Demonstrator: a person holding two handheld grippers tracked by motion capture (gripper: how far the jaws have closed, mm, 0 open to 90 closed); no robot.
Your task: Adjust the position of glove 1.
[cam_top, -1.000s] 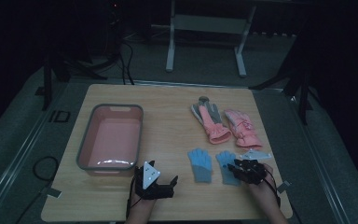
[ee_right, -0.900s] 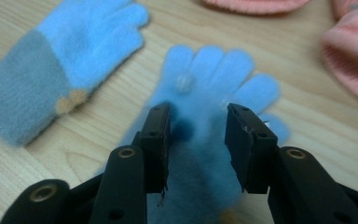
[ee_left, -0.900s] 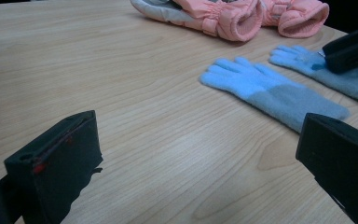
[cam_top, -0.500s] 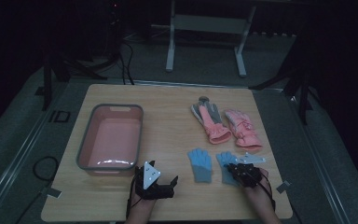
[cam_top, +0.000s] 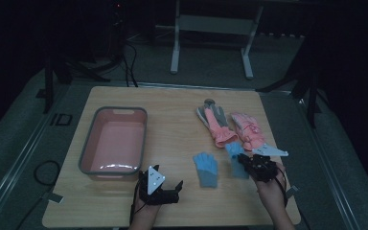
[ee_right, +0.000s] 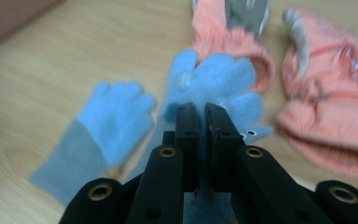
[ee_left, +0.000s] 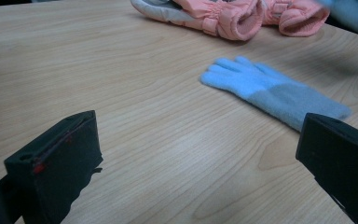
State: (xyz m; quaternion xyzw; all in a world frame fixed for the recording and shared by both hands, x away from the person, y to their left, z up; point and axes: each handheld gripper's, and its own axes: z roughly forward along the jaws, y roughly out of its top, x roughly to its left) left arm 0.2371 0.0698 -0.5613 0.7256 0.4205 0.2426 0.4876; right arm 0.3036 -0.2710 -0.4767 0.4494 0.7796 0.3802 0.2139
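Two light-blue knit gloves are near the table's front. One blue glove (cam_top: pixel 206 168) (ee_left: pixel 270 91) (ee_right: pixel 105 126) lies flat, fingers pointing away. The other blue glove (cam_top: pixel 233 149) (ee_right: pixel 214 79) hangs in my right gripper (cam_top: pixel 243 159) (ee_right: pixel 203 112), whose jaws have just been closing and now pinch its fabric, lifting it off the wood. My left gripper (cam_top: pixel 165 177) (ee_left: pixel 198 133) rests low at the front edge, left of the flat glove, jaws wide open with nothing between them.
A pink tub (cam_top: pixel 112 111) stands at the left, just behind my left gripper. Two pink padded gloves (cam_top: pixel 215 125) (cam_top: pixel 248 130) (ee_left: pixel 223 16) (ee_right: pixel 335 107) lie behind the blue ones, close to the lifted glove. Bare wood lies between the tub and the gloves.
My right gripper has closed on the right-hand blue glove and risen with it; the glove has left the table. The left gripper and the other glove have stayed put.
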